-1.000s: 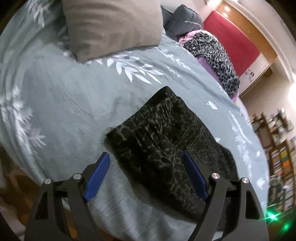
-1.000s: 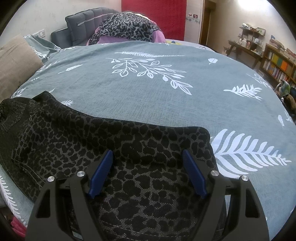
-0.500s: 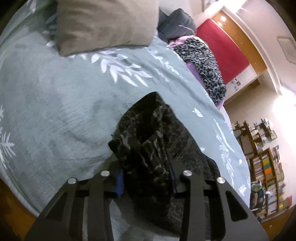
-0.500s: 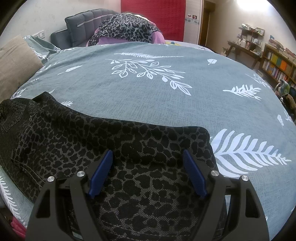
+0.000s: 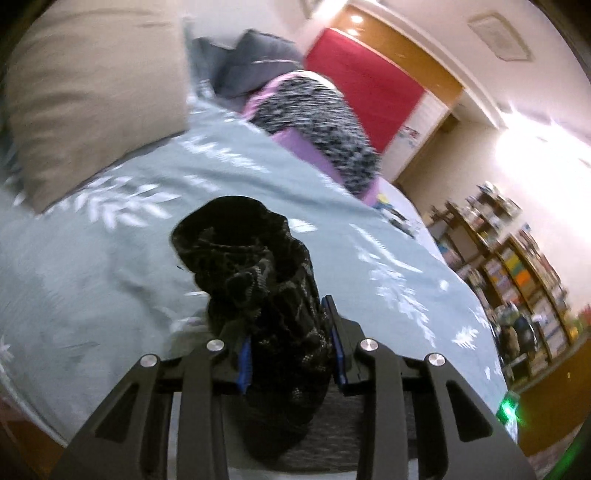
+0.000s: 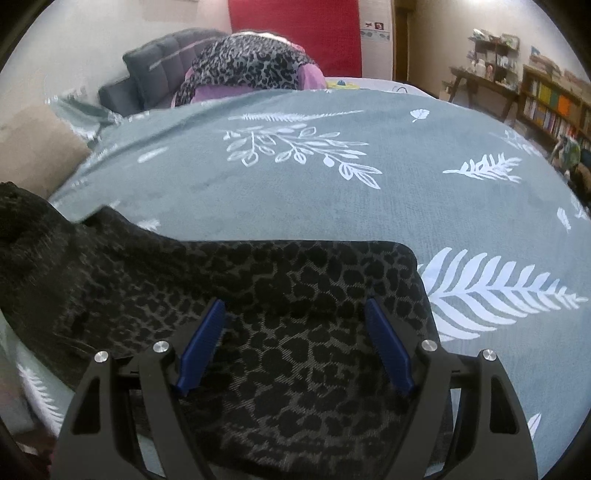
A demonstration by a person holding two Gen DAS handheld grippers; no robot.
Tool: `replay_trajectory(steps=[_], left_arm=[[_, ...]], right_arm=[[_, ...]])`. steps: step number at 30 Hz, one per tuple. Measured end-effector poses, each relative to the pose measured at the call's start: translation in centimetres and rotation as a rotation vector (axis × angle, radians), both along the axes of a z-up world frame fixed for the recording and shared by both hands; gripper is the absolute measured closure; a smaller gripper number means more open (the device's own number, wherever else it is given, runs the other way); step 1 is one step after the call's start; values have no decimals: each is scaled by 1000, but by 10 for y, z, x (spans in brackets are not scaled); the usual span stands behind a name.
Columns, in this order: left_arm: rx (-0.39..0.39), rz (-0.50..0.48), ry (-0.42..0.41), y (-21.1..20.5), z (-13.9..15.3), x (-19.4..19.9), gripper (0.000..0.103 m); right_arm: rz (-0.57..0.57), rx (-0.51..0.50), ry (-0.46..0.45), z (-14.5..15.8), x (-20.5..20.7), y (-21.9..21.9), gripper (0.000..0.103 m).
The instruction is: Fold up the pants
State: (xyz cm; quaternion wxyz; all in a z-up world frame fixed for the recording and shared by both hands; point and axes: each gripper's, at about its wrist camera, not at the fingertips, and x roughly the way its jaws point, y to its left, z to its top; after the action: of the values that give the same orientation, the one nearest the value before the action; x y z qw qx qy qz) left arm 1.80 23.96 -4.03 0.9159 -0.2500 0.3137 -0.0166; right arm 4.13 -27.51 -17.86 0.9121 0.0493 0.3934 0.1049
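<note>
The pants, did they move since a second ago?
Yes. The pants, pinched by the left hand-held gripper, bunched and rose off the bedspread, toward the pillow.

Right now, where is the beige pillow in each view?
Left wrist: pillow fills the upper left, above the pants that the left gripper grips.
Right wrist: pillow at the left edge.
Shared landmark: red panel behind the bed.

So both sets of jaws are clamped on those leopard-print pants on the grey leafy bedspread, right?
Not quite. Only the left gripper is clamped on the pants, as the left wrist view shows. The right wrist view shows the right gripper with its jaws wide apart over the pants on the bedspread, gripping nothing.
</note>
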Motion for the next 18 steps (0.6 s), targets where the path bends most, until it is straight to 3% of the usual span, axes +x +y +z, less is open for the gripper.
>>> replay_trajectory(steps=[8,14,18], left_arm=[[38,-194,-30,-87,25,19,71],[67,-318,-33,-146,32,34,77],[87,-391,-10,-183,28,41,78]], right_arm=[[-25,111,-62,20,-14,-13,23],[-15,178,-53,15,-20,-23,23],[0,295,-16,11,-22,-34,23]])
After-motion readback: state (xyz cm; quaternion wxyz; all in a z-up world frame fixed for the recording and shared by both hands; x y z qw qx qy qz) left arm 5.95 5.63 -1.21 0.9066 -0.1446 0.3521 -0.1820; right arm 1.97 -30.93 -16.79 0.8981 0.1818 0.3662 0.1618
